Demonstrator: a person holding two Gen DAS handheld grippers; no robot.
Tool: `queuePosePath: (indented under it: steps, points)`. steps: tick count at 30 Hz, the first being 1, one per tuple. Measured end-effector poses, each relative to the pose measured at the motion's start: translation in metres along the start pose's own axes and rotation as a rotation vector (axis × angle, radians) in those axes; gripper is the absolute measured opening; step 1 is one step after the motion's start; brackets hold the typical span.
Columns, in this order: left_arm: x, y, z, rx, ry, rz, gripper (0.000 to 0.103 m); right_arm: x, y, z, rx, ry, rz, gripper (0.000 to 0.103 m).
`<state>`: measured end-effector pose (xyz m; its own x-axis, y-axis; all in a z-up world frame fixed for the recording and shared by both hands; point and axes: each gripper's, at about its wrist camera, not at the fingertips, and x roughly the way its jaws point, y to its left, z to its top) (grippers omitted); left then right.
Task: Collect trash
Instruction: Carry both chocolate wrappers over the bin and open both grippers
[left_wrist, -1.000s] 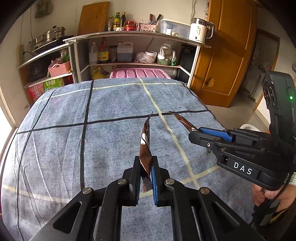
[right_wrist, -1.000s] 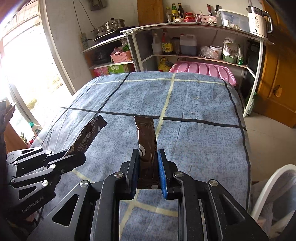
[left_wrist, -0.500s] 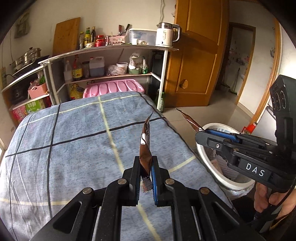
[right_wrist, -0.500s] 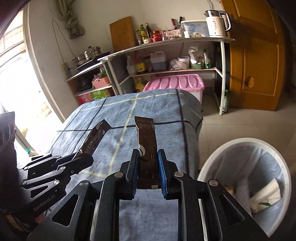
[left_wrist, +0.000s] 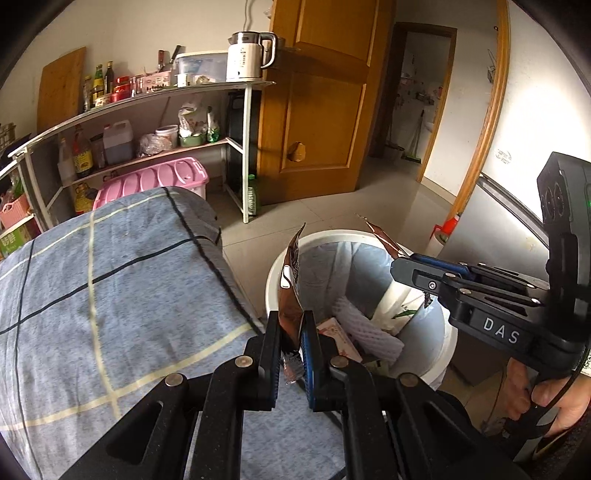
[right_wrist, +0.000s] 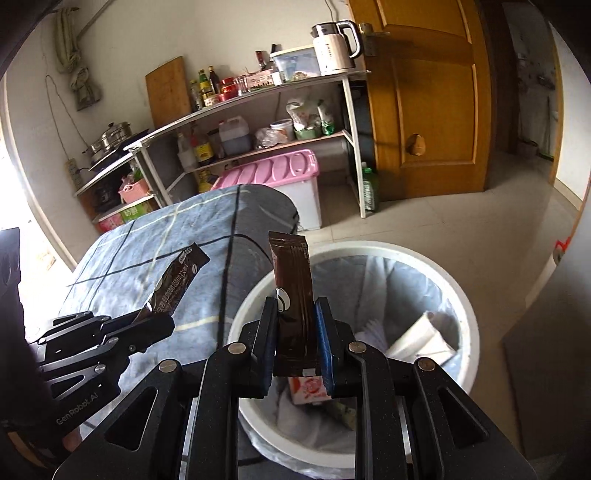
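This is a lived-in home, a kitchen-cum-storeroom with a tiled floor. The landmark is a white-framed metal shelf rack (right_wrist: 258, 110) against the far wall. On its top stand a white electric kettle (right_wrist: 334, 48), a clear lidded storage box (right_wrist: 295, 61), sauce bottles (right_wrist: 205, 83) and a wooden cutting board (right_wrist: 168, 90) leaning on the wall. Its lower shelf holds an oil jug (right_wrist: 234, 134) and food bags. A pink-lidded plastic bin (right_wrist: 277, 173) sits under it, a steel steamer pot (right_wrist: 110, 138) stands left of it, and a wooden door (right_wrist: 424, 99) is to its right. In front of it are a table under a blue plaid cloth (left_wrist: 92, 280) and a lined white wastebasket (right_wrist: 461, 306).
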<state>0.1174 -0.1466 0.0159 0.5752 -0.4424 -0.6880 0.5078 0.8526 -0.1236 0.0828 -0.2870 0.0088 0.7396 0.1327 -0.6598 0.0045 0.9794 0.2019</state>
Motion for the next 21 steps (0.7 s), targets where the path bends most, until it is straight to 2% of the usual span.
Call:
queuePosePath:
  steps: [9,17,20,21]
  points:
    - [0.039,-0.041,-0.001,0.033,0.074,-0.065,0.01,0.006,-0.048,-0.016,0.035,0.076,-0.085,0.021]
    - [0.062,-0.05,-0.006,0.029,0.122,-0.055,0.011,0.019,-0.075,-0.027,0.06,0.123,-0.126,0.021]
    - [0.063,-0.051,-0.007,0.04,0.123,-0.032,0.019,0.022,-0.078,-0.028,0.069,0.134,-0.125,0.025]
    - [0.063,-0.05,-0.007,0.035,0.124,-0.027,0.027,0.021,-0.079,-0.028,0.067,0.135,-0.133,0.028]
